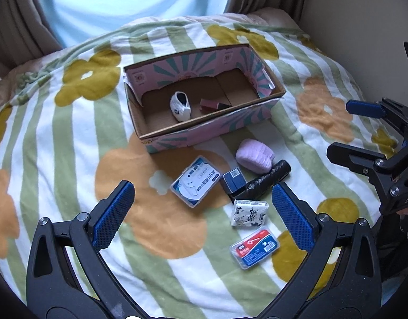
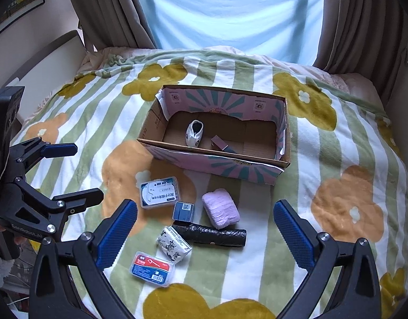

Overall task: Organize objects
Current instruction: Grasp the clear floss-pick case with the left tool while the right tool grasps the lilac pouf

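While both jaws gape empty, box (image 2: 282, 122) holds sock (image 2: 194, 132), perhaps a wallet (image 2: 219, 143).

a bed with a soft blanket (image 2: 337, 143) of green stripes and big flowers. on it sits an open cardboard box (image 2: 217, 160). near the box lie a clear floss case (image 2: 160, 192), a small blue box (image 2: 183, 210), a purple towel roll (image 2: 221, 208), a black bag roll (image 2: 213, 235), a tissue pack (image 2: 174, 244) and a red and blue case (image 2: 152, 265).
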Action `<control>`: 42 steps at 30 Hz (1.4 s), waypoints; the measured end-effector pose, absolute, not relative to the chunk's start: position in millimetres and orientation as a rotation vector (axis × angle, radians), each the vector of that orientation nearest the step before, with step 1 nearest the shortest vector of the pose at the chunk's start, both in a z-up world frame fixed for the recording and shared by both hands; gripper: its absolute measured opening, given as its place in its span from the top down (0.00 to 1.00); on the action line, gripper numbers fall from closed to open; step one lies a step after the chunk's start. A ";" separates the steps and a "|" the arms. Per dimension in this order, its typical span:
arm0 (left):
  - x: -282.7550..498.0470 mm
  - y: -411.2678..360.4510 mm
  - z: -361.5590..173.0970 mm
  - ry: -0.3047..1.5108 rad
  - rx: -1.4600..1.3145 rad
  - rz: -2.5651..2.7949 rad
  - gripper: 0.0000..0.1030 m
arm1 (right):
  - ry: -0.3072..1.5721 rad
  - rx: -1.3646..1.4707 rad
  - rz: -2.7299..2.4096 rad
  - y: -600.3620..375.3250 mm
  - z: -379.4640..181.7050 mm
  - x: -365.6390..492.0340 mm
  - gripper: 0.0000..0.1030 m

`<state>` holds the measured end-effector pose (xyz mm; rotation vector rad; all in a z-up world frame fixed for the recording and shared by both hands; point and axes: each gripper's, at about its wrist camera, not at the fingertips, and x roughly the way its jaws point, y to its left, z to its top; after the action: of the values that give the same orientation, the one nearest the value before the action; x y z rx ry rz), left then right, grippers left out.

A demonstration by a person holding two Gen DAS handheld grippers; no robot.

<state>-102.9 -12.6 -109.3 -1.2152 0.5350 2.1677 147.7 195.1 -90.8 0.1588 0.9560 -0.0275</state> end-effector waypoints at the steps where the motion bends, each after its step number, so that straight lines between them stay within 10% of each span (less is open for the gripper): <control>1: -106.8 -11.2 -121.6 0.553 -1.221 2.152 0.02 | 0.964 0.151 -0.025 194.5 -100.6 151.5 0.01; 25: -186.0 31.5 -289.6 0.833 -1.272 1.825 0.09 | 1.139 -0.056 0.131 181.9 -269.2 223.7 0.13; 35: -183.9 42.4 -298.5 0.889 -1.253 1.765 0.37 | 1.189 -0.076 0.213 185.7 -286.0 240.0 0.42; 42: -185.6 41.9 -298.2 0.868 -1.255 1.776 0.39 | 1.210 -0.094 0.248 184.1 -293.1 240.3 0.55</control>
<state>-185.6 41.9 -298.2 -1.2551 0.8679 1.7757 240.3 184.1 -293.1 -0.0945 1.2105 0.2476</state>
